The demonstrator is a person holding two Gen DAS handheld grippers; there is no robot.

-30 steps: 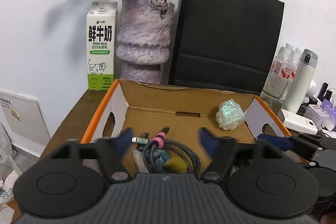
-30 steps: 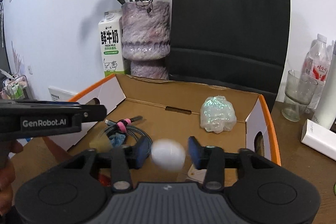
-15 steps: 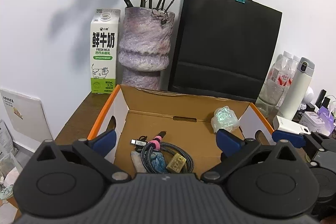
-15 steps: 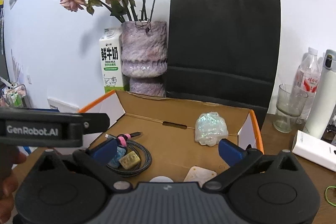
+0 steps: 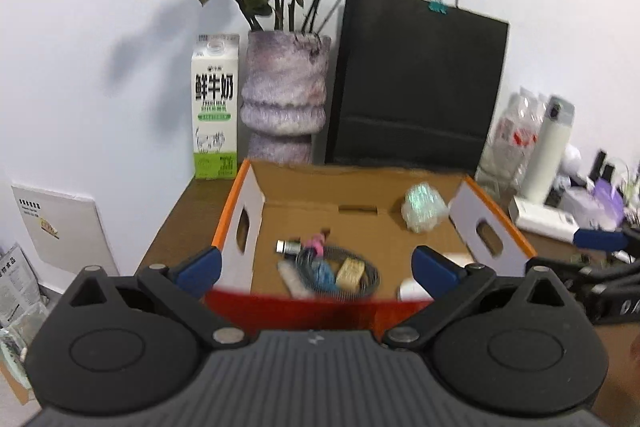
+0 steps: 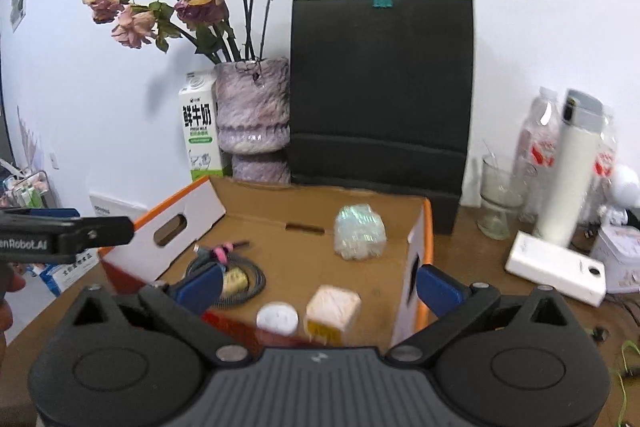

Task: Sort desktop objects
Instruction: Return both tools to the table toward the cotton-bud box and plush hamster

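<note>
An open cardboard box with orange rims (image 5: 256, 203) (image 6: 424, 235) stands on the desk. In it lie a coiled cable with a pink tie (image 5: 340, 263) (image 6: 240, 275), a yellow block (image 5: 350, 269) (image 6: 236, 281), an iridescent wrapped lump (image 5: 422, 207) (image 6: 360, 231), a white round object (image 6: 277, 317) (image 5: 412, 291) and a pale cube (image 6: 332, 309). My left gripper (image 5: 316, 269) is open and empty above the box's near edge. My right gripper (image 6: 318, 285) is open and empty over the box's near right part.
Behind the box stand a milk carton (image 5: 215, 107) (image 6: 200, 135), a purple vase with dried roses (image 5: 284, 95) (image 6: 254, 119) and a black paper bag (image 5: 416, 95) (image 6: 380, 95). To the right are a glass (image 6: 500, 195), bottles, a white flask (image 6: 568, 167) and a white power bank (image 6: 556, 267).
My right gripper opened and let go of the white round object, which now lies in the box. My left gripper opened wide. Both grippers pulled back and up from the box.
</note>
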